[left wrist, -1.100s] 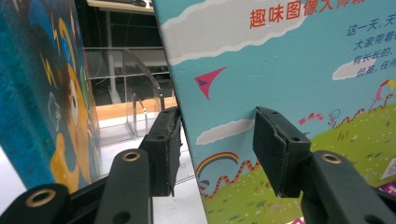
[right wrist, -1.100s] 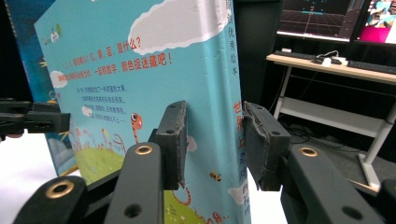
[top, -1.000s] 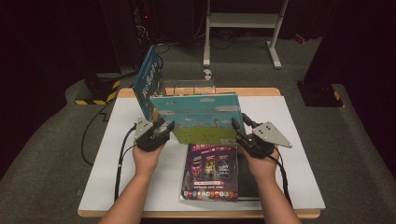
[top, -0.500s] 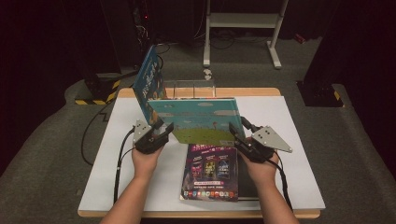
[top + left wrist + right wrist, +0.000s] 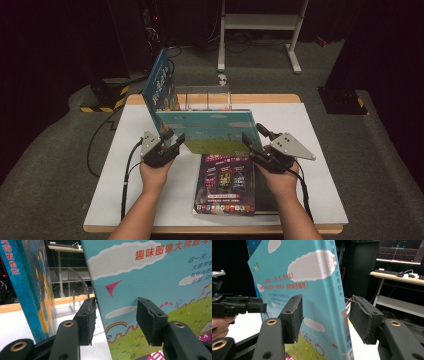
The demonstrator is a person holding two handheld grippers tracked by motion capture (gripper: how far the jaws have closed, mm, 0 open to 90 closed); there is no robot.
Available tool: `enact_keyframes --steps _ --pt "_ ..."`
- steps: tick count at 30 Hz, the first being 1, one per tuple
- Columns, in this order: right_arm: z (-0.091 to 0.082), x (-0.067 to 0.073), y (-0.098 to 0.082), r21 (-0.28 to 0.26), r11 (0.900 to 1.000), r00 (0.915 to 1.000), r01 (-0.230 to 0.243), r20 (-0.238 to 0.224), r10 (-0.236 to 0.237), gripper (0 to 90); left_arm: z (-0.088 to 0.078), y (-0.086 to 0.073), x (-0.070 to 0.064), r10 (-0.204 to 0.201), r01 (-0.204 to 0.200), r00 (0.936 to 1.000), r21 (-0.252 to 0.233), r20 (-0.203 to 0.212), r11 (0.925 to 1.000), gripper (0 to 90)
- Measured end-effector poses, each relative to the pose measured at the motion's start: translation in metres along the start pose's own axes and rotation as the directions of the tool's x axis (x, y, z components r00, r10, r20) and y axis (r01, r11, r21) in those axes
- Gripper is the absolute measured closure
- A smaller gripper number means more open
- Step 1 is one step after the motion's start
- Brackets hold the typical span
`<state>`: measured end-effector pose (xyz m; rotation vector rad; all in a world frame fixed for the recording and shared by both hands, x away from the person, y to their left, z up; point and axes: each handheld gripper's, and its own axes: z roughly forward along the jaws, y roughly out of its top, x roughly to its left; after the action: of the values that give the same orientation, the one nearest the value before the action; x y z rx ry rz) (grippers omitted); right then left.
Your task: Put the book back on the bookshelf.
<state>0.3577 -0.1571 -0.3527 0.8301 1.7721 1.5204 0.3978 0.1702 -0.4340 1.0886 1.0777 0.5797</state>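
A large picture book (image 5: 210, 131) with a sky-and-meadow cover stands on its lower edge, tilted back, between my two grippers. My left gripper (image 5: 172, 137) holds its left edge. In the left gripper view the book (image 5: 150, 277) runs between the jaws of this gripper (image 5: 113, 312), and both pads appear to lie against it. My right gripper (image 5: 255, 136) straddles the spine side. Its jaws have just been opening. In the right gripper view the book (image 5: 312, 277) still stands between the jaws of this gripper (image 5: 325, 312), with a sliver of space at the spine-side pad.
A dark magazine (image 5: 225, 182) lies flat on the white board (image 5: 310, 130) below the book. A blue book (image 5: 159, 87) leans at the back left beside a clear plastic rack (image 5: 207, 95). A metal stand is on the floor beyond the table.
The right gripper's jaws have spread away from the book's spine. The book, the left gripper and both hands have stayed where they were.
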Motion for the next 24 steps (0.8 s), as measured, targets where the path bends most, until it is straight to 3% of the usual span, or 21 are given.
enact_keyframes --steps 4,8,19,22,24 --pt "0.001 0.001 0.003 0.008 1.0 1.0 0.001 -0.008 0.0 51.8 0.001 0.001 0.0 -0.02 0.02 0.9998 -0.003 -0.001 0.9998 50.1" --pt "-0.001 0.004 0.003 0.008 1.0 1.0 0.006 0.002 -0.006 57.8 0.001 0.001 0.0 -0.015 0.015 0.9999 -0.006 -0.003 0.9999 50.2" --pt "-0.011 0.006 0.003 0.004 1.0 0.9988 -0.014 -0.046 0.014 64.5 0.004 0.002 0.0 0.001 -0.001 1.0 -0.003 -0.008 1.0 50.3" --pt "-0.013 0.008 0.003 0.004 1.0 0.9986 -0.012 -0.052 0.012 66.0 0.006 0.003 0.0 -0.01 0.01 0.9999 -0.01 -0.01 0.9999 50.2" --pt "-0.015 0.009 0.002 0.003 1.0 0.9986 -0.012 -0.052 0.012 66.8 0.006 0.003 0.001 0.007 -0.007 0.9999 0.001 -0.011 1.0 50.1"
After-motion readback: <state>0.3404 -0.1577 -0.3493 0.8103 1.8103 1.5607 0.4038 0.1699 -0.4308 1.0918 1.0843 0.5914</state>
